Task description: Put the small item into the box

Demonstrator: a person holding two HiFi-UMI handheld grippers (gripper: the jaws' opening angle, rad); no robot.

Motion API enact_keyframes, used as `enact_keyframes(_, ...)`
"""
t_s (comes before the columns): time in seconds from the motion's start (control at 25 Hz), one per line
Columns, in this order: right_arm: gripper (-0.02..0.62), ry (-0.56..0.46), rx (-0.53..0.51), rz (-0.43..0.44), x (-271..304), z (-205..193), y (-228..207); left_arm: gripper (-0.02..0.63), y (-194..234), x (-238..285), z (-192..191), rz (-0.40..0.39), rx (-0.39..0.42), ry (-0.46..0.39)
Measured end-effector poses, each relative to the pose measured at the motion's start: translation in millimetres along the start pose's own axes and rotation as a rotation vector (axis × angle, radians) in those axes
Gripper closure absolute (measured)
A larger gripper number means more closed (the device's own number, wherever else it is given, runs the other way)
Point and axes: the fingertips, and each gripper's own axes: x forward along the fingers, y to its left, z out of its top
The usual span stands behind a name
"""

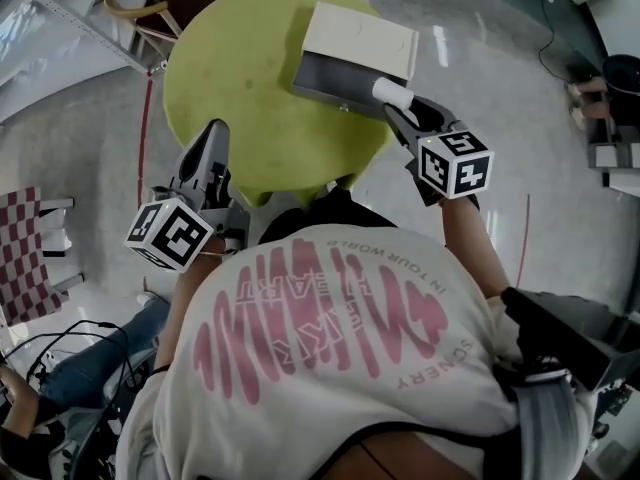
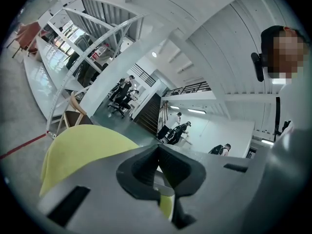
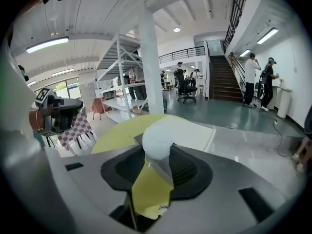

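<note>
Box (image 1: 338, 83) sits open at the desk's (image 1: 240, 98) far right rim, bare top to its left. Right claw (image 1: 400, 103), reaching from near right, clamps the small white item (image 1: 390, 91) at the box's near edge. Left claw (image 1: 212, 136), jaws together, hovers at the near left rim.

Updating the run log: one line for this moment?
right claw: holds white item | box: open, item at its edge | left claw: shut, empty
</note>
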Motion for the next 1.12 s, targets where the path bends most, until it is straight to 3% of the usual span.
enact_keyframes(0.16,0.439,0.055,0.008,0.01,5.5,-13.4,-16.5,0.598,-6.2,7.6,-9.0,0.023,-0.006,0.004)
enact_keyframes(0.36,0.439,0.147,0.028,0.032,39.3,-17.5,-20.0,0.598,15.7,19.3,4.4,0.064,-0.029,0.012)
enact_keyframes(0.64,0.439,0.242,-0.021,0.039,53.8,-13.8,-19.9,0.598,20.5,15.8,20.3,0.098,-0.054,-0.008)
enact_keyframes(1.12,0.439,0.351,-0.09,0.061,69.5,-44.0,-39.5,0.598,17.4,16.5,4.6,0.149,-0.053,-0.048)
